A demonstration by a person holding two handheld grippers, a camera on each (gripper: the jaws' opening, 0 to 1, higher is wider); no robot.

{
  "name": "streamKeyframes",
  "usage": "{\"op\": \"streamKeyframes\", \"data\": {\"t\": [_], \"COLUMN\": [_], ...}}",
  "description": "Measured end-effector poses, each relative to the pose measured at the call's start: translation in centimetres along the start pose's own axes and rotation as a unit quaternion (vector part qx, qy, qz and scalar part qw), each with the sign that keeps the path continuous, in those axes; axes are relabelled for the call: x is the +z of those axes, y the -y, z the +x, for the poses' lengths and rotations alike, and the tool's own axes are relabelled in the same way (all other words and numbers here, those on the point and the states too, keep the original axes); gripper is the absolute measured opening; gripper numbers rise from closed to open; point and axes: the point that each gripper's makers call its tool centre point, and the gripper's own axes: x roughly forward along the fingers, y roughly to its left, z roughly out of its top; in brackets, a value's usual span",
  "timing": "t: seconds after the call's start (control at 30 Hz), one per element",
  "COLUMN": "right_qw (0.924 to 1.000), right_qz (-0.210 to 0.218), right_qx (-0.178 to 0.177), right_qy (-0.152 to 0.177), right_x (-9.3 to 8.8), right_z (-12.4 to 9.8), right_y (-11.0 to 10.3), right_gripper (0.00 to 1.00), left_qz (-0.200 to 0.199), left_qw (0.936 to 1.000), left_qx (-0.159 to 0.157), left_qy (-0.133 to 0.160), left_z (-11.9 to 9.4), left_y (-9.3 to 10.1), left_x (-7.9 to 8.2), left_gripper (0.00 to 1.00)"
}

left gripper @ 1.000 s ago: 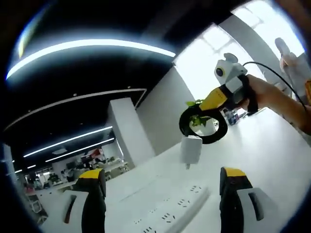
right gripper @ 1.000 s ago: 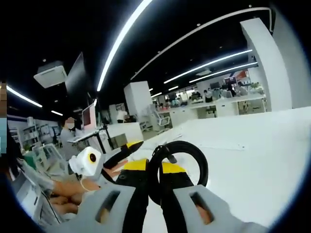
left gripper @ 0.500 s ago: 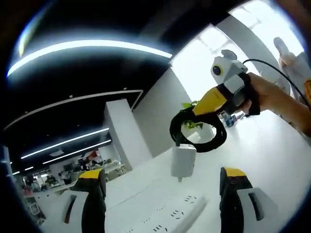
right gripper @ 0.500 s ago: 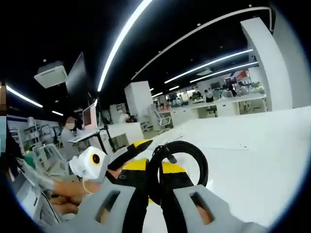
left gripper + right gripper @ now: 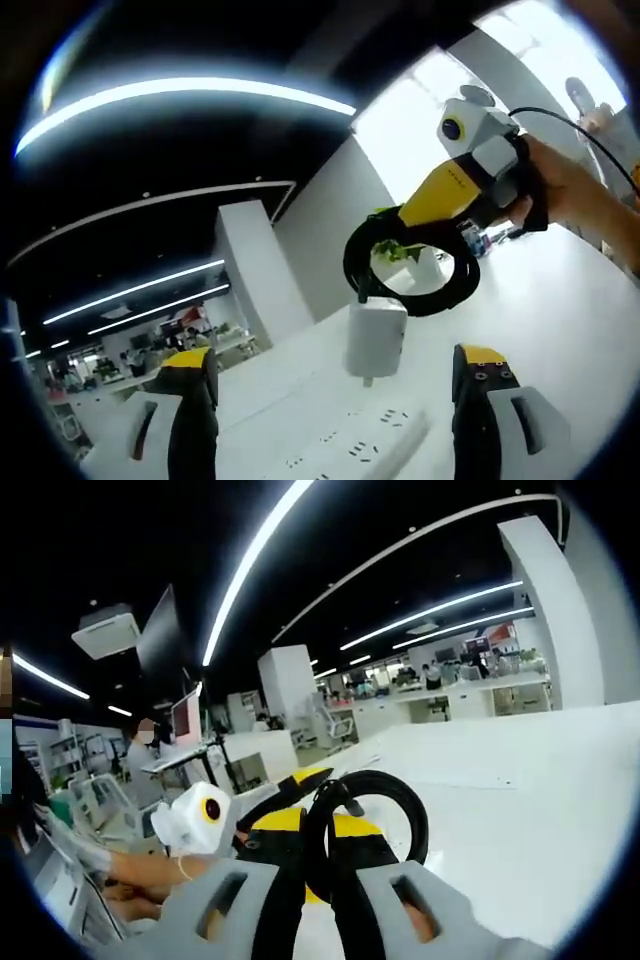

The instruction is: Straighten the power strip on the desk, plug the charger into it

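In the left gripper view the white power strip (image 5: 352, 448) lies on the white desk (image 5: 560, 330) between my open left gripper's (image 5: 335, 358) jaws. Above it hangs the white charger (image 5: 375, 338), prongs down, from a coiled black cable (image 5: 440, 300). My right gripper (image 5: 378, 230) comes in from the right, held by a hand (image 5: 560, 190), and is shut on that coil. In the right gripper view my right gripper (image 5: 318, 852) pinches the cable loop (image 5: 400, 805). The left gripper (image 5: 290, 798) shows at lower left. The charger is hidden there.
A green plant (image 5: 405, 250) and a white pillar (image 5: 262, 270) stand beyond the desk's far edge. The right gripper view has bare desk (image 5: 520, 810) to the right, a monitor (image 5: 183, 720) and more office desks (image 5: 440, 700) behind.
The right gripper has carried the charger a little left and closer, over the power strip. In the right gripper view the left gripper has slid rightward, nearer the cable loop.
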Motion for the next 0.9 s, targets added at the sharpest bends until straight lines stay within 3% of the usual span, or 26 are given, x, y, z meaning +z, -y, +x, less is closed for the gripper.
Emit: {"op": "streamKeyframes", "data": {"t": [0.2, 0.23, 0.5, 0.77, 0.9], "right_qw": [1.0, 0.9999, 0.9999, 0.9998, 0.9996], "right_qz": [0.002, -0.001, -0.005, -0.007, -0.011], "right_qx": [0.002, 0.001, 0.001, 0.003, 0.003], "right_qy": [-0.003, -0.011, -0.016, -0.019, -0.024], "right_x": [-0.3, -0.5, -0.7, -0.8, -0.9], "right_z": [0.3, 0.5, 0.8, 1.1, 1.2], "right_y": [-0.1, 0.0, -0.1, -0.4, -0.5], "right_gripper": [0.05, 0.05, 0.05, 0.05, 0.05], "left_qz": [0.0, -0.015, -0.026, -0.029, -0.014], "left_qw": [1.0, 0.9998, 0.9994, 0.9993, 0.9993], "left_qx": [0.002, -0.002, -0.003, -0.015, -0.022], "left_qy": [-0.003, -0.011, -0.022, -0.017, -0.025], "left_z": [0.6, 0.8, 0.9, 1.2, 1.4], "left_y": [0.0, 0.3, 0.3, 1.0, 1.5], "left_x": [0.1, -0.2, -0.5, -0.2, -0.4], "left_gripper": [0.93, 0.9, 0.72, 0.59, 0.48]}}
